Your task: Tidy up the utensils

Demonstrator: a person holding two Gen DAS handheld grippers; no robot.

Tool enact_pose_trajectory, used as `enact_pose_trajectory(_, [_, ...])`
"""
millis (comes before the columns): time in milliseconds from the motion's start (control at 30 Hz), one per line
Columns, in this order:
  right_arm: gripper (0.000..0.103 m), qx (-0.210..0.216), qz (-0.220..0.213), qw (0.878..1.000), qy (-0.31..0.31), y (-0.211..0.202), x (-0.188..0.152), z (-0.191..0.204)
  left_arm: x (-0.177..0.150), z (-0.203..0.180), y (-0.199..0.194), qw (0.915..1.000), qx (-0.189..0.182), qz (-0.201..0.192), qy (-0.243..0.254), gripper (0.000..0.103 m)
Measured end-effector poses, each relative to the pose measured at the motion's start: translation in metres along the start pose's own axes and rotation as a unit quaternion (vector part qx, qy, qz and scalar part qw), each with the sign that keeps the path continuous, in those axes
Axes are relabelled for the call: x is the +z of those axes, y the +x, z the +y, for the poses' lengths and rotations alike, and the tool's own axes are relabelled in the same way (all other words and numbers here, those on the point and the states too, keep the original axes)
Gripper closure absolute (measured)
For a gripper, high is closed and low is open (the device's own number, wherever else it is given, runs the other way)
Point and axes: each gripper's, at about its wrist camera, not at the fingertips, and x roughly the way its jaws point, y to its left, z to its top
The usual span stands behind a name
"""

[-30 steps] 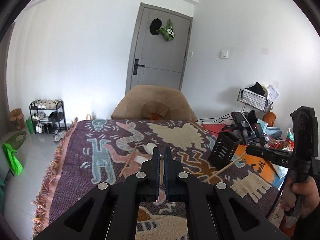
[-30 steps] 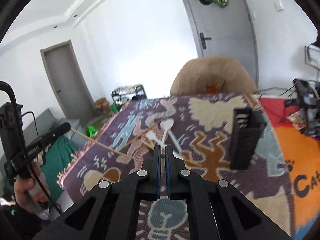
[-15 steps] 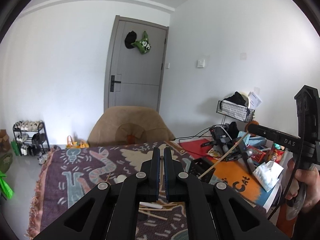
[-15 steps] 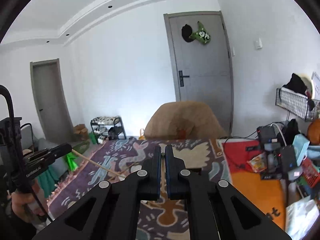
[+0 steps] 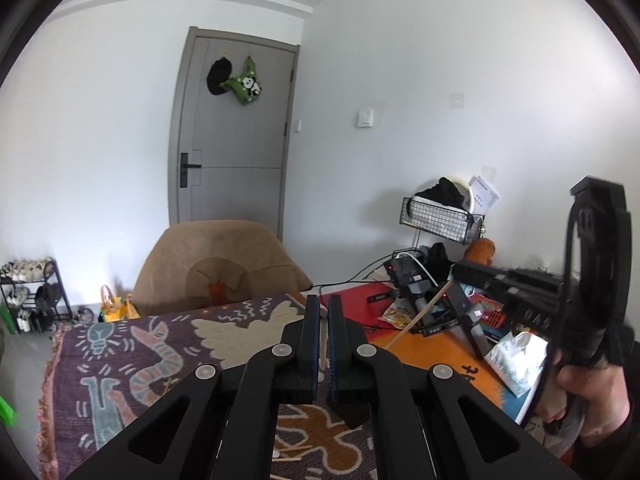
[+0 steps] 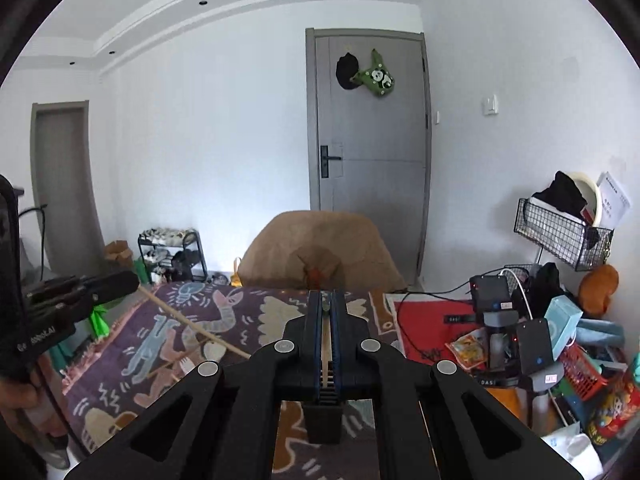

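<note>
Since a second ago both cameras had tipped up from the patterned cloth [image 5: 120, 364] on the desk, so the grey door [image 6: 368, 128] and white walls filled most of each view. Over the last half second the right claw [image 6: 327, 300] had come to stand directly above the black holder [image 6: 322, 420], which had not shown in its view then. The tan chair [image 5: 216, 256] stayed at the desk's far edge.

The cloth's fringed left edge lay well clear of both claws, with bare cloth between them. To the right, clutter [image 6: 532, 344] of boxes, cables and packets crowded the red and orange mat, near the right claw's side.

The left claw [image 5: 323, 304] was nearly closed, pinching a chopstick [image 5: 322, 340] that slanted down toward the cloth in the right wrist view. The right claw was likewise narrow, gripping a second chopstick [image 6: 327, 344] over the holder's mouth.

The claws' own bodies hid the near cloth and most of the holder; whether the second chopstick's tip had entered it could not be told. Loose sticks [image 5: 292, 450] on the cloth were cut off by the left claw.
</note>
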Motion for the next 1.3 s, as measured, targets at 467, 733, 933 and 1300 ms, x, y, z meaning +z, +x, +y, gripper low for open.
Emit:
enact_pose_trajectory(467, [0.035,-0.014,0.031,0.992,0.119,0.005,-0.058,-0.051,0.015,-0.027,0.048,0.9974,-0.050,0.045,0.026,0.100])
enact_pose_trajectory(733, [0.016,-0.032,0.048,0.984,0.171,-0.002,-0.103,-0.067,0.014,-0.039,0.072,0.9942,-0.050,0.087,0.040,0.099])
enact_pose_trajectory(933, [0.011,-0.041,0.064,0.979,0.189,0.010,-0.131,-0.062,0.004,-0.027,0.070,0.9963,-0.028,0.081,0.014,0.000])
enact_pose_trajectory(1300, [0.011,-0.005,0.093,0.983,0.159,0.029,-0.138,-0.026,-0.016,0.026,0.037,0.9968,0.032,0.071,-0.017,0.000])
